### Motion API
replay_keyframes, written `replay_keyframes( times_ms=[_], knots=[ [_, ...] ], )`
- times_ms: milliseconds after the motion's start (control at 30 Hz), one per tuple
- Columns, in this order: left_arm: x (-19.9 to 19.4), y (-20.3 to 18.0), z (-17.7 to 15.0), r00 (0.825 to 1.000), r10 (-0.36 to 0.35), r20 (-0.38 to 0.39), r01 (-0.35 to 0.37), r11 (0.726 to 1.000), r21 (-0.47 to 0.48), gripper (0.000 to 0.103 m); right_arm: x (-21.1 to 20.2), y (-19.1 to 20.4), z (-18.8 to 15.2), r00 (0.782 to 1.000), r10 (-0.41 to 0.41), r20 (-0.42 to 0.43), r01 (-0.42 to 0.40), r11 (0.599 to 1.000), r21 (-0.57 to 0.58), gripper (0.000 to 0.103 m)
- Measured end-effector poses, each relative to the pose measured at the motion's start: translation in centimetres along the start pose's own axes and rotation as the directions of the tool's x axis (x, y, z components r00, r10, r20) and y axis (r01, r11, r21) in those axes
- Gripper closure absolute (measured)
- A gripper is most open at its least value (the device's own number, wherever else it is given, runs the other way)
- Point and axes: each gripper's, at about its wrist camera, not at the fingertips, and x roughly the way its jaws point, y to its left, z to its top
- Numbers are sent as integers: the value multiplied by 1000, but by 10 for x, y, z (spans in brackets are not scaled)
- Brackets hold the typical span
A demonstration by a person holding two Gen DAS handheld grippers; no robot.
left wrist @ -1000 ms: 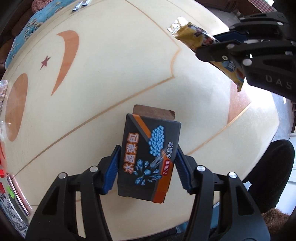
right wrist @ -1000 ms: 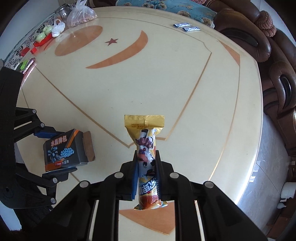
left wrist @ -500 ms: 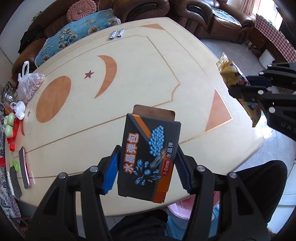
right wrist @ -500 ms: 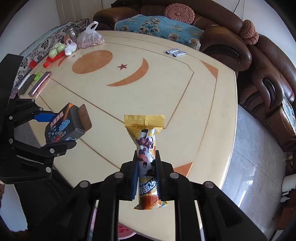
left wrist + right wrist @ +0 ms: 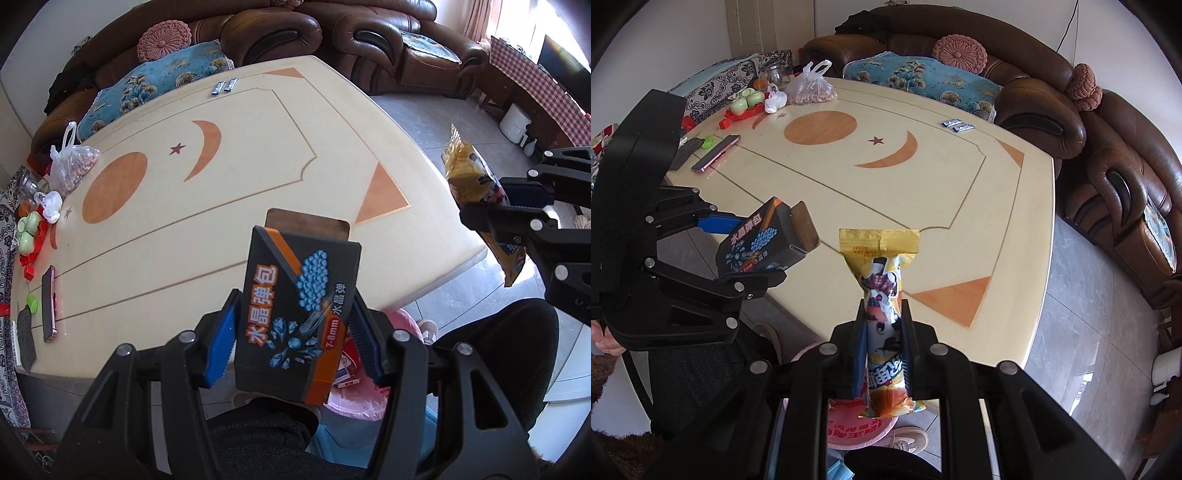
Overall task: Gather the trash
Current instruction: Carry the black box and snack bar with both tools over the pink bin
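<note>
My left gripper is shut on a black and orange cardboard box with its brown flap open at the far end. It hangs above the near edge of the cream table. In the right wrist view the same box shows at the left. My right gripper is shut on a yellow snack wrapper, held upright off the table's near corner. A pink bin with red printed wrappers inside sits on the floor right below both grippers; it also shows as the pink bin behind the box.
Two small sachets lie near the table's far edge. A phone, a bag of nuts, green cups and red scraps sit at the left end. Brown sofas ring the table. A person's dark trousers are beside the bin.
Both grippers have lifted and drawn back from over the table to beyond its near edge, each with its item held. The pink bin has come into view below them.
</note>
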Motion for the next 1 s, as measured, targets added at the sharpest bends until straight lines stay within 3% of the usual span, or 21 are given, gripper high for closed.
replay_keyframes(
  times_ms=[433, 1000],
  knots=[
    [9, -28, -55, 998, -50, -33, 51, 999, 16, 47, 2, 32, -70, 998, 41, -39, -40, 999, 28, 87],
    [85, -46, -106, 972, -152, -177, 151, 988, -19, 47, 69, 26, -129, 986, 108, -126, -90, 985, 144, 87]
  ],
)
